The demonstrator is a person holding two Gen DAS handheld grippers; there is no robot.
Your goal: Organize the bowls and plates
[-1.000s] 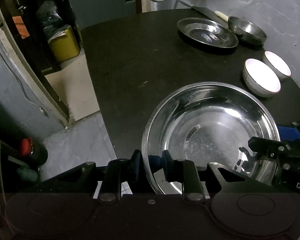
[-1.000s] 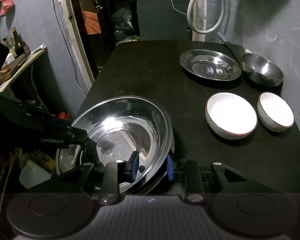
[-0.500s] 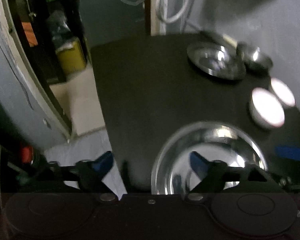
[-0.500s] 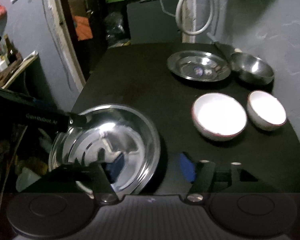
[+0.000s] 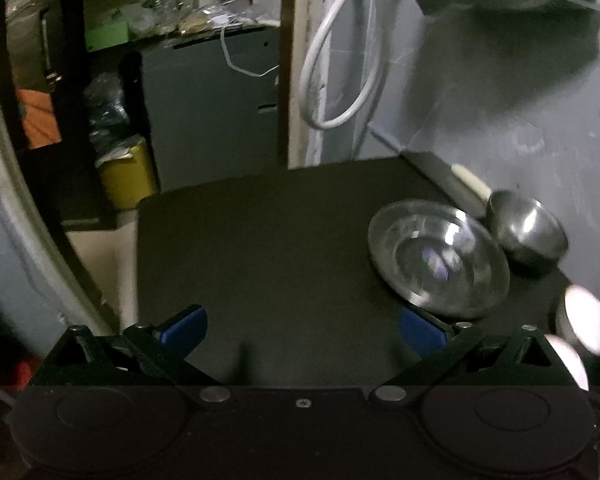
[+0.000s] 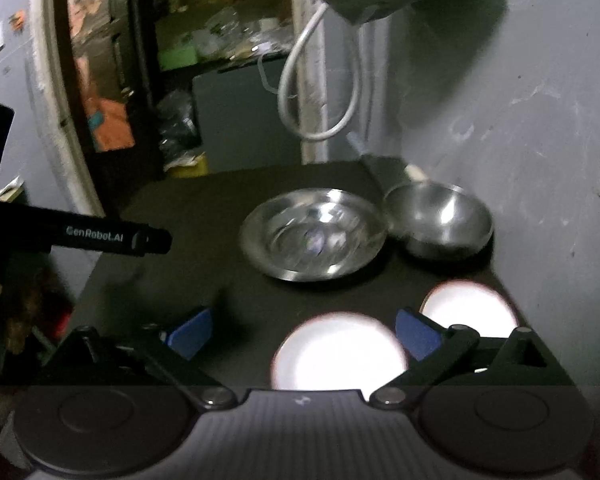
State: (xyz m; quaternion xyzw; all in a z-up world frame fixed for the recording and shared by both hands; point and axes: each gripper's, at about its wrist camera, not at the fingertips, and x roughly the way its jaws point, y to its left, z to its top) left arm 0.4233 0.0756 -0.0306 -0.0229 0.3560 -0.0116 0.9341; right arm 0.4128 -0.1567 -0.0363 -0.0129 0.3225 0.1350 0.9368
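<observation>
My left gripper (image 5: 302, 330) hangs over the black table (image 5: 260, 248), its jaws opening wide with nothing between them. A steel plate (image 5: 440, 260) and a small steel bowl (image 5: 528, 232) sit ahead to its right. Two white bowls (image 5: 584, 320) are cut off at the right edge. My right gripper (image 6: 304, 336) is also opening. The larger white bowl (image 6: 340, 352) shows in the gap between its blue pads (image 6: 418, 338), untouched. The smaller white bowl (image 6: 470, 308) lies beside it, with the steel plate (image 6: 312, 236) and steel bowl (image 6: 440, 216) beyond. The large steel basin is out of view.
A knife with a pale handle (image 5: 470, 184) lies along the grey wall behind the steel bowl. A white cable loop (image 5: 340, 80) hangs at the far end. A yellow bin (image 5: 126, 176) stands on the floor past the table's left edge. The left gripper's body (image 6: 112, 236) reaches in at the left.
Both grippers let go of the large steel basin's rim and opened wide. Both views swung up toward the far end of the table, and the basin dropped out of sight.
</observation>
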